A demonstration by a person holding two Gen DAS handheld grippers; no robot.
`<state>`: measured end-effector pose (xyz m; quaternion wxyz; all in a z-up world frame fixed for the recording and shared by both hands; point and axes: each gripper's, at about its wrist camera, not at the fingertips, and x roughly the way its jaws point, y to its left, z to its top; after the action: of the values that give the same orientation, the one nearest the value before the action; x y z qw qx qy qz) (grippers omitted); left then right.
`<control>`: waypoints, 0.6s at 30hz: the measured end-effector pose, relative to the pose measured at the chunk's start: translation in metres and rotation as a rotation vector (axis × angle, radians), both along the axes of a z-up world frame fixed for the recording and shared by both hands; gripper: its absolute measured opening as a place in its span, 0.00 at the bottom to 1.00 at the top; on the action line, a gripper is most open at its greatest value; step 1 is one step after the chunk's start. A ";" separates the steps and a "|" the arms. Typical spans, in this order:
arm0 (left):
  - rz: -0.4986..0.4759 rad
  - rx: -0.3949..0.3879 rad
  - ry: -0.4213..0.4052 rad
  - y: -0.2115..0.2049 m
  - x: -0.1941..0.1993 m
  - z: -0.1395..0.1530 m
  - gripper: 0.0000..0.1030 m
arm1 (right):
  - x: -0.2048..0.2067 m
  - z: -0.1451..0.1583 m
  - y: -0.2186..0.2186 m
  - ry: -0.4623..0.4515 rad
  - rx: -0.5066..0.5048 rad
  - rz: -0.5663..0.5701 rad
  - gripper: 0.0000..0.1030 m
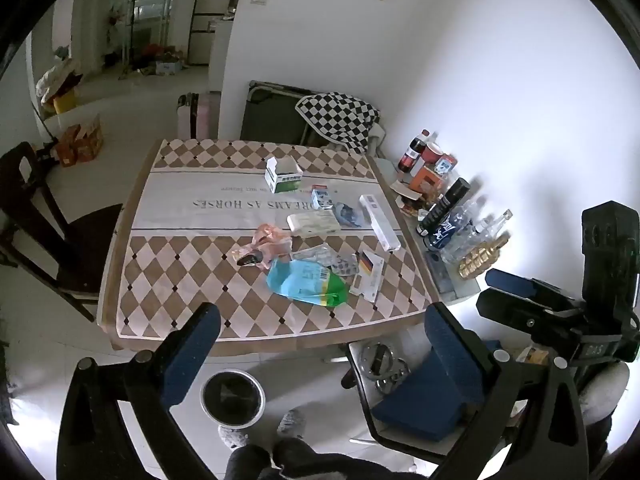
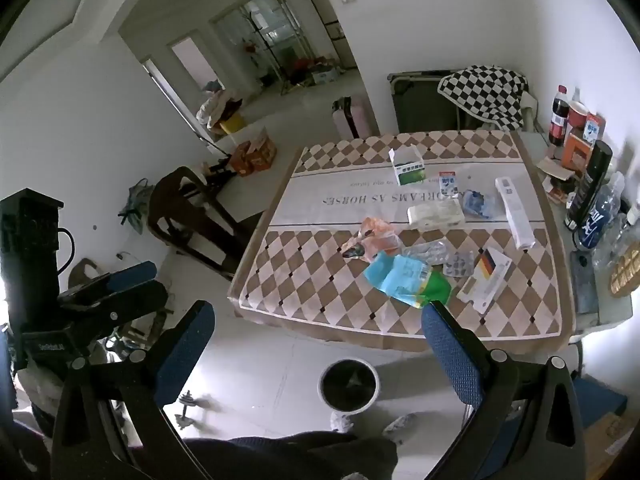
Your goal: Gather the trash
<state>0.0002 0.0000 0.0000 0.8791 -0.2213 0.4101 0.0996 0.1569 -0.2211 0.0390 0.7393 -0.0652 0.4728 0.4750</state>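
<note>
1. Trash lies scattered mid-bench on the checked cloth: a blue-green pouch, an orange wrapper, blister packs and small cartons.
2. I hold the left gripper and right gripper short of the bench, both with jaws spread wide and empty.
3. A bin stands on the floor below the near bench edge.
4. Risk, as I judge it: flat foil may slip from the pads; a far reach could knock the bottles crowded at the bench's right side.
</note>
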 end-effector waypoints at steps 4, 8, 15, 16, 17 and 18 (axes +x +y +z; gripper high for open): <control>-0.003 -0.004 -0.005 0.000 0.000 0.001 1.00 | -0.001 0.000 0.000 0.000 -0.002 0.006 1.00; -0.001 -0.004 -0.007 -0.002 0.002 0.002 1.00 | 0.002 0.001 -0.004 0.014 0.013 0.004 1.00; -0.004 -0.006 -0.011 -0.004 0.005 0.002 1.00 | 0.002 0.007 -0.005 0.018 0.012 0.012 1.00; -0.004 -0.006 -0.011 -0.006 0.006 0.001 1.00 | 0.004 0.007 -0.005 0.019 0.011 0.013 1.00; -0.002 -0.008 -0.011 -0.005 0.006 0.001 1.00 | 0.004 0.001 -0.007 0.010 0.014 0.010 1.00; -0.002 -0.008 -0.011 -0.006 0.006 0.001 1.00 | 0.004 0.001 -0.007 0.009 0.014 0.009 1.00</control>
<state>0.0063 -0.0057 0.0006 0.8805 -0.2249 0.4061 0.0958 0.1610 -0.2285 0.0402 0.7355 -0.0600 0.4728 0.4817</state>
